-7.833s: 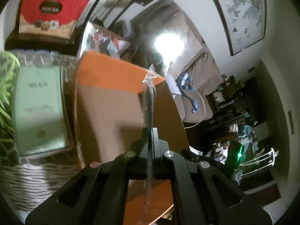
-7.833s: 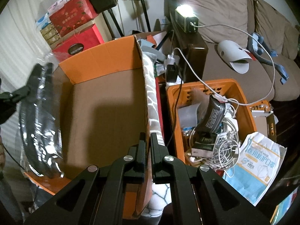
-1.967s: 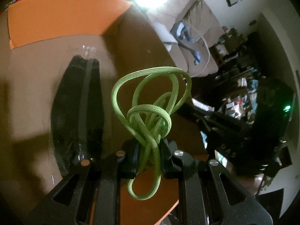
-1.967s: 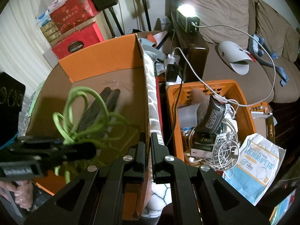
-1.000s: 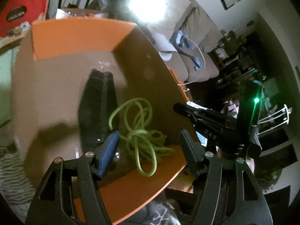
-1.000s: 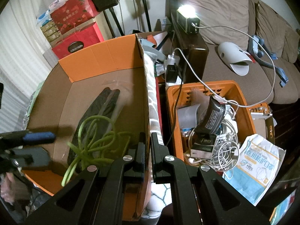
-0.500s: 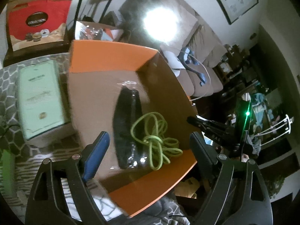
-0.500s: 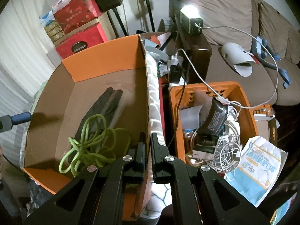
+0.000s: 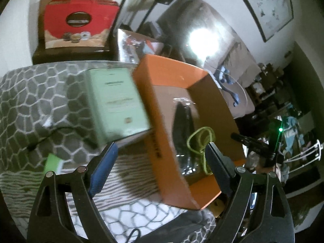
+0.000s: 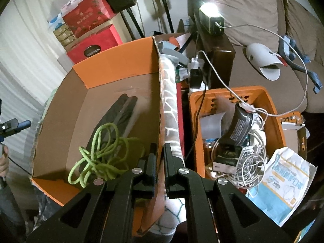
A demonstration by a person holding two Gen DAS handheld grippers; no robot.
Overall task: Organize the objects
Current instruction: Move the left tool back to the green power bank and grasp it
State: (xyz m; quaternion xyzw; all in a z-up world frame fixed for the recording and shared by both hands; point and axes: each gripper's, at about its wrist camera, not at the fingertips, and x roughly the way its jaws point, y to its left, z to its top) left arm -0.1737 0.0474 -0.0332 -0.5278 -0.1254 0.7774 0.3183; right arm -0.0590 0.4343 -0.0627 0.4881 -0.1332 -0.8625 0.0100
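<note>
An orange cardboard box [image 10: 113, 64] holds a tangled green cord [image 10: 101, 151] lying on a long black item in clear plastic [image 10: 119, 113]. My right gripper [image 10: 160, 151] is shut on the box's near right wall, which passes between its fingers. In the left wrist view the box [image 9: 162, 85], the cord [image 9: 200, 141] and the black item [image 9: 183, 125] lie ahead. My left gripper [image 9: 160, 149] stands wide open outside the box's left side, holding nothing. One blue-padded finger [image 10: 23, 124] of it shows at the left edge of the right wrist view.
A pale green box [image 9: 117, 103] lies on the grey patterned blanket [image 9: 40, 93] left of the cardboard box. An orange crate [image 10: 271, 105] full of cables stands to the right, beside a mask packet [image 10: 283, 178]. Red gift boxes [image 9: 79, 22] are stacked behind.
My left gripper has drawn back out of the box and off to its left side, its jaws wider than a second ago. The green cord stays in the box. The right gripper has not moved.
</note>
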